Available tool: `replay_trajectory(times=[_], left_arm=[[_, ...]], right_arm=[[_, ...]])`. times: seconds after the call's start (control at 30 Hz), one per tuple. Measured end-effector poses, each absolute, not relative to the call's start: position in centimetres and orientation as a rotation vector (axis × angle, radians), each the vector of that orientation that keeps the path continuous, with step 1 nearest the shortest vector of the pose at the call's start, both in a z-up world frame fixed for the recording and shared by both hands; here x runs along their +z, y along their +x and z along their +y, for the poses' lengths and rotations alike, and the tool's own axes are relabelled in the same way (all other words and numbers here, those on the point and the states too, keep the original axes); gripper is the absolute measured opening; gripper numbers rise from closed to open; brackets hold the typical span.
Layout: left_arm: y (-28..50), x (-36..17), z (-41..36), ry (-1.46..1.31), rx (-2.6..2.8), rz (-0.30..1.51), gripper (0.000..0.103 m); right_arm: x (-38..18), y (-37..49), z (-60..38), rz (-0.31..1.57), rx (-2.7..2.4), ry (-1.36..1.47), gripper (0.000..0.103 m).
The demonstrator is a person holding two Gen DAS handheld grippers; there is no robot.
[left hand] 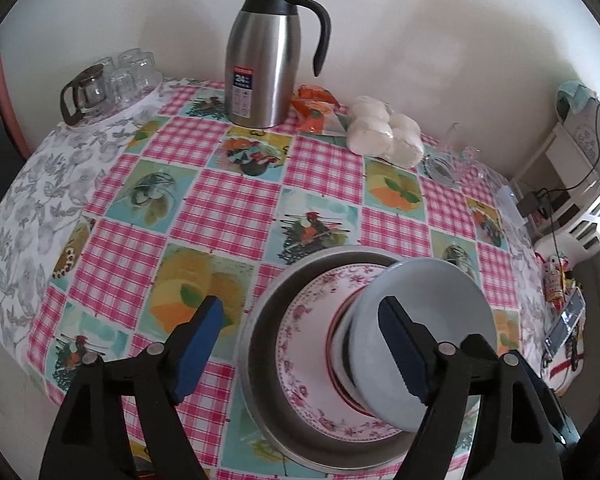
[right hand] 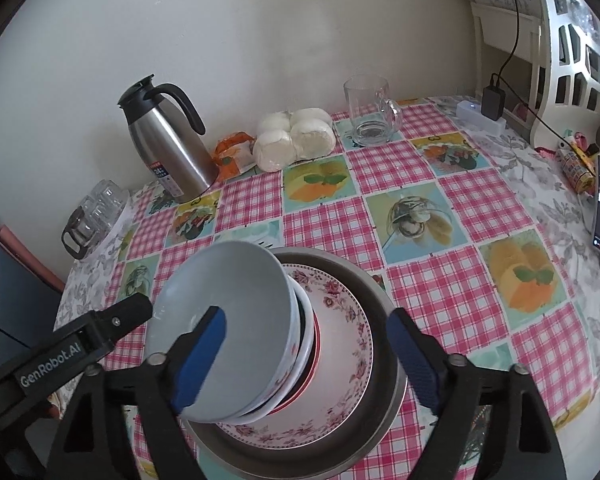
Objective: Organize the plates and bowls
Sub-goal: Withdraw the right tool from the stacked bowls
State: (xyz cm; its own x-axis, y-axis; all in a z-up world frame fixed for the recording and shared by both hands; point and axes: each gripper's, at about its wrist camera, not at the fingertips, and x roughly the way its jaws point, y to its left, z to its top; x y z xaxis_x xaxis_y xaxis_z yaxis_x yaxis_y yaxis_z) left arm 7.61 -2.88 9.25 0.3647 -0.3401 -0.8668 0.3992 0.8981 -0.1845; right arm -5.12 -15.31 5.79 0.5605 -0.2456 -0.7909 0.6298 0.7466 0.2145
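Both pairs of blue fingers (left hand: 204,344) stand spread and empty around 1 finished-looking stack (grey bowl (right hand: 220,320) atop nested bowls, floral plate (right hand: 340,360), metal pan (left hand: 268,320)) on the counter (left hand: 228,200), so little sorting seems left beyond withdrawing.

A steel thermos jug (left hand: 260,64) with a black handle stands far ahead of the grippers by the wall, on a pink checked tablecloth (left hand: 228,204). Just right of the jug lie an orange packet (left hand: 314,106) and bagged white buns (left hand: 384,130). Upturned glasses (left hand: 130,76) sit far left. A clear glass mug (right hand: 370,110) stands ahead right.
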Motion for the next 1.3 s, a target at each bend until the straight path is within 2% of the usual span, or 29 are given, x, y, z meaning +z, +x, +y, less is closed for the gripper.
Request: replay_trajectory(times=[0.07, 0.13, 0.17, 0.33, 0.83, 1.3], left_arm=[[7.7, 9.2, -2.6, 0.062, -0.456, 1.094, 0.088], [7.8, 9.2, -2.4, 0.063, -0.438, 1.082, 0.09], [7.8, 9.3, -2.3, 0.063, -0.432, 1.078, 0.09], [7.9, 8.9, -1.9, 0.055, -0.405, 1.09, 0.097], [5.3, 9.7, -0.9, 0.034, -0.411, 1.061, 0.097], [0.6, 7.7, 0.8, 0.209, -0.356, 1.005, 0.097]], right_arm=[[5.8, -5.1, -15.3, 0.823, -0.547, 0.508, 0.092], [5.8, -5.2, -15.4, 0.819, -0.549, 0.506, 0.102], [5.8, -5.2, -15.4, 0.815, -0.551, 0.503, 0.103], [5.7, -5.6, -15.3, 0.809, -0.554, 0.489, 0.103], [5.5, -8.7, -13.7, 0.774, -0.532, 0.439, 0.103], [3.8, -11.9, -11.9, 0.81, -0.533, 0.409, 0.103]])
